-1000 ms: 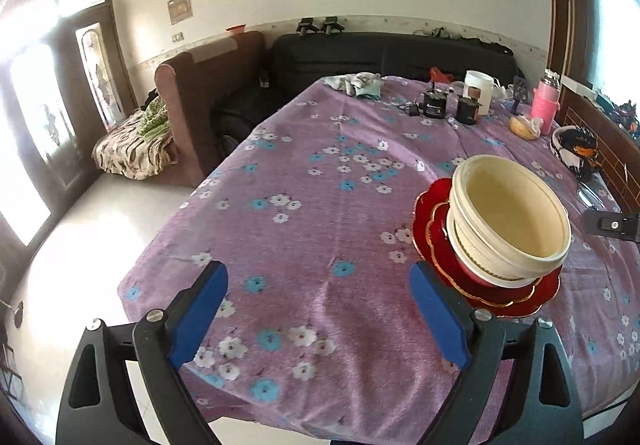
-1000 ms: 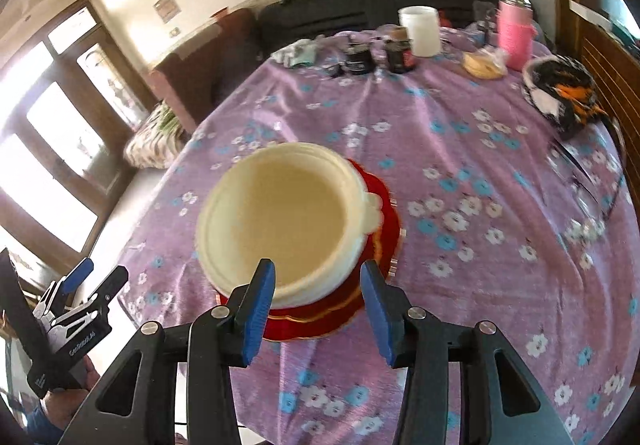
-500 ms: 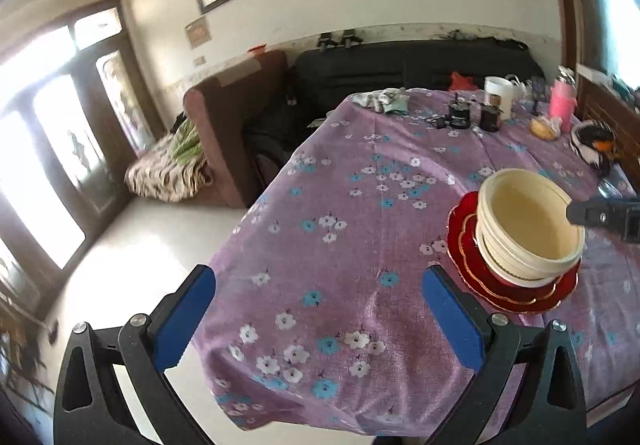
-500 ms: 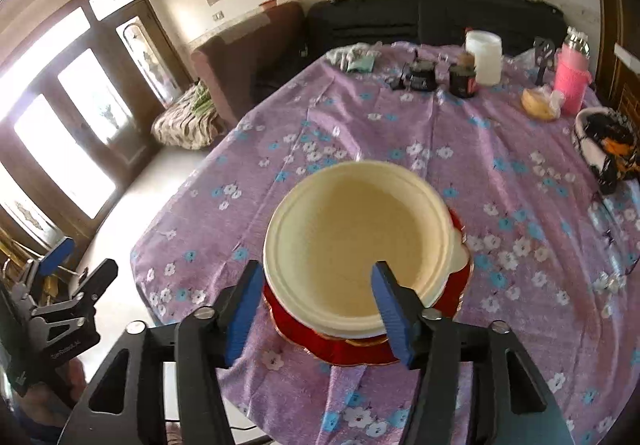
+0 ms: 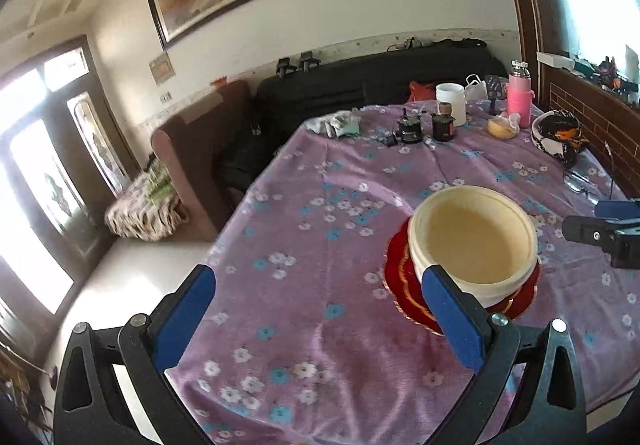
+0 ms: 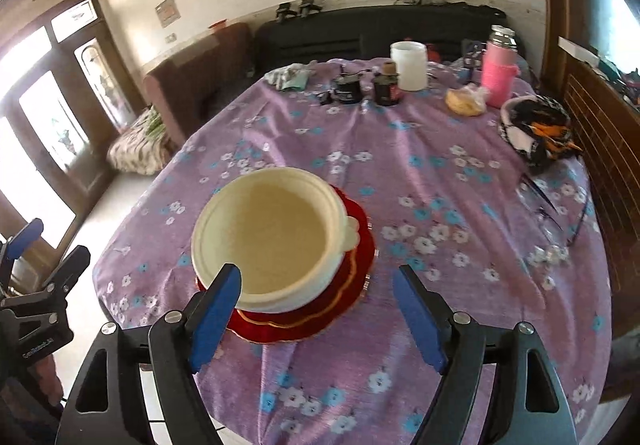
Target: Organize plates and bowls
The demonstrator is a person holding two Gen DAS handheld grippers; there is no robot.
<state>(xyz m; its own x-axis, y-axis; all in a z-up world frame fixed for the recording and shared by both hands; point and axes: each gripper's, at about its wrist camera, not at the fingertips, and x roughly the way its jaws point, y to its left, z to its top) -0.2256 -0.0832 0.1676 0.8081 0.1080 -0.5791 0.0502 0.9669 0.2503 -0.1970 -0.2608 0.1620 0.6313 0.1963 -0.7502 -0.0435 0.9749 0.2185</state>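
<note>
One stack is all I can see of the dishes: cream bowl (image 6: 272, 241) sits nested on top of the red plates (image 6: 352, 277) with gold trim, near my edge of the table (image 6: 460, 173) on the purple flowered cloth. How many plates or bowls are in the pile I can't tell; in the left wrist view the bowl (image 5: 474, 241) shows ridged layers on its side, maybe more than one bowl, not sure. The stack looks upright and settled, bowl roughly centred on the plates (image 5: 400, 277).

My right gripper (image 6: 316, 315) has just been opening; jaws stand wide now, nothing between the pads. Its left pad overlaps the bowl rim in the picture but looks in front of it, not pressing on it. My left gripper (image 5: 318, 319) is spread as wide as it goes, empty, off to the left side of the stack, over bare cloth. It also shows at the left edge of the right wrist view (image 6: 28, 273).

Judgement: stacking looks done, or nearly so. No loose plate or bowl lies anywhere else on the cloth that I can see. The far end holds only other stuff: white jar (image 6: 408, 65), pink flask (image 6: 498, 65), two small dark jars (image 6: 366, 89), crumpled cloth (image 6: 290, 77), and a black-orange patterned thing (image 6: 536, 133) by the right edge, which I can't identify. What's left, if anything: maybe moving the stack elsewhere, which I can't judge from the pictures.
</note>
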